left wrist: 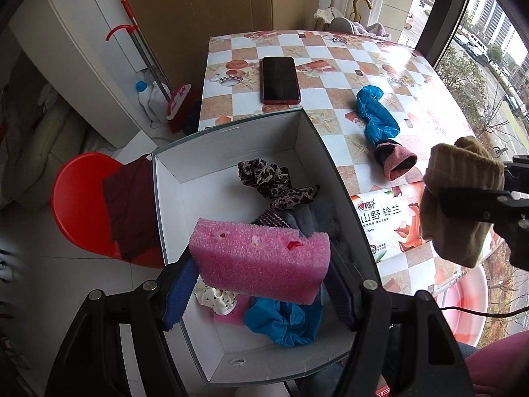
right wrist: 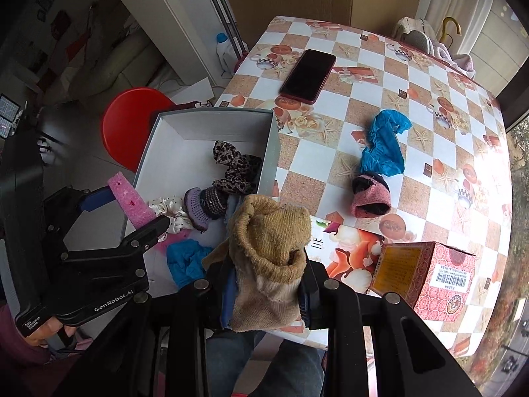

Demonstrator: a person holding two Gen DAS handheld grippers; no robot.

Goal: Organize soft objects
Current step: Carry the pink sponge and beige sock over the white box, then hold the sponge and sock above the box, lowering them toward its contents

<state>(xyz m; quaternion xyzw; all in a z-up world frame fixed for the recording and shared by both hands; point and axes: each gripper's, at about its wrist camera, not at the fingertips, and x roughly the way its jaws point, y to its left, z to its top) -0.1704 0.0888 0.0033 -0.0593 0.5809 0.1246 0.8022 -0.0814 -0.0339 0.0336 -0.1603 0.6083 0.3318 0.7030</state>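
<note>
Both clamped: left gripper (left wrist: 261, 274) w/ pink sponge (left wrist: 261, 261) (over box (left wrist: 172, 205)), right gripper (right wrist: 269, 292) w/ tan sock (right wrist: 267, 258).

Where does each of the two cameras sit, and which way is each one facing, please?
Left wrist: on the left claw, looking steeply down into the white box; its claw grips a pink sponge.
Right wrist: on the right claw, looking steeply down at the table edge; its claw grips a tan sock; fingers of a hand show.
Shared: box, phone, blue shoe cover, pink sock, and each other's claw.
</note>
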